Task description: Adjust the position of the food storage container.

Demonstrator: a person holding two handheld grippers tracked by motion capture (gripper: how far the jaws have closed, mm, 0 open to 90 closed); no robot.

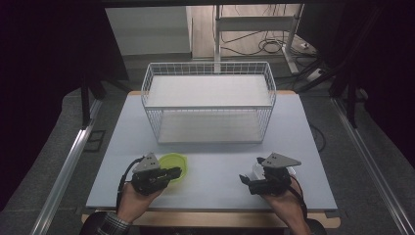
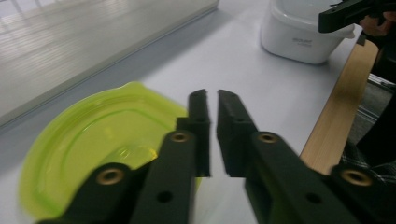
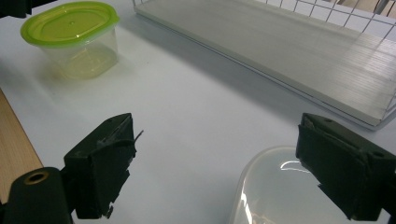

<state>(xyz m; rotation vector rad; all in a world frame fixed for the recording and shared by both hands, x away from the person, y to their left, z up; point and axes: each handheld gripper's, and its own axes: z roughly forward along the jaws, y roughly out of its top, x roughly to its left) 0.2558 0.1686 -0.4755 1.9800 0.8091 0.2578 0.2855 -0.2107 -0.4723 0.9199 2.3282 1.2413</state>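
Green-lid container (image 3: 72,39): light, thin plastic, slippery; grip at lid rim. Left claw (image 2: 211,100) clenched, nothing inside; right claw (image 3: 215,168) released, over white container (image 3: 275,186).

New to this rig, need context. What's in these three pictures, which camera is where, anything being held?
No robot here: a person holds a two-jaw gripper in each hand. The high view looks down on a pale table with a white wire basket at the back. The other two cameras ride on the grippers and look along their black jaws. The left gripper has just closed with nothing between its jaws, right beside the green-lidded clear container. The right gripper is open over a white lidded container, not gripping it. Nothing is held.
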